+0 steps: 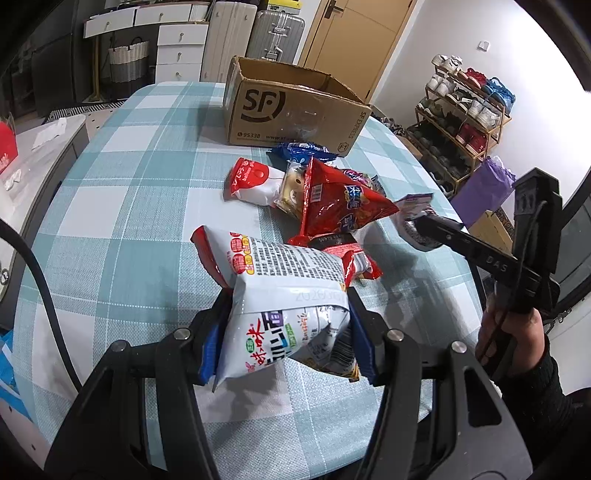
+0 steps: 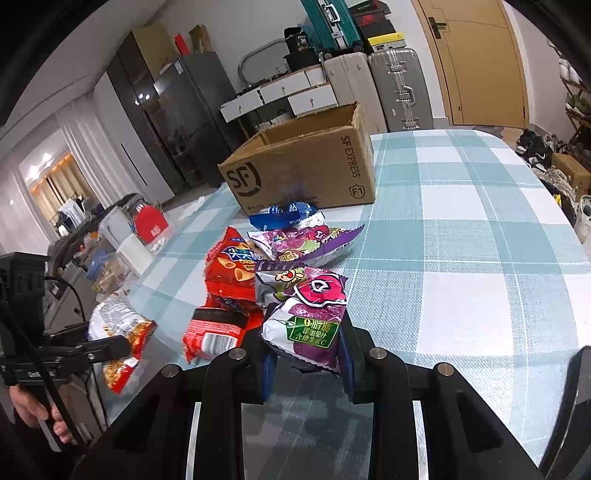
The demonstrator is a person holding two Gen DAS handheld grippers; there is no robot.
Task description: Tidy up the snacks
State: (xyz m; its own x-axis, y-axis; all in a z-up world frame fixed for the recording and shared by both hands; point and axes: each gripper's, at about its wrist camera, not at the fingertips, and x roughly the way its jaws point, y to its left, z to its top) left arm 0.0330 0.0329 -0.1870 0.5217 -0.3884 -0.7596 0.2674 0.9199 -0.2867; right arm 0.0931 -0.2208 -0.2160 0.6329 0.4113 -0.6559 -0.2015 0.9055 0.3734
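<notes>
My left gripper (image 1: 286,332) pinches the white noodle-snack bag (image 1: 284,291); my right gripper (image 2: 308,354) pinches the purple snack packet (image 2: 310,321). The SF cardboard box (image 2: 306,173) waits beyond both; slippery foil may slide out.

Behind the worktop (image 1: 122,155), covered in a teal-and-white check cloth, stand two suitcases: a cream one (image 1: 227,37) and a silver one (image 1: 275,35), beside a wooden door (image 1: 354,40). White drawers (image 1: 179,48) and a woven basket (image 1: 127,59) stand further left. A shoe rack (image 1: 461,122) lines the right wall, a purple bag (image 1: 484,188) before it. A dark fridge (image 2: 188,110) stands at the back.
</notes>
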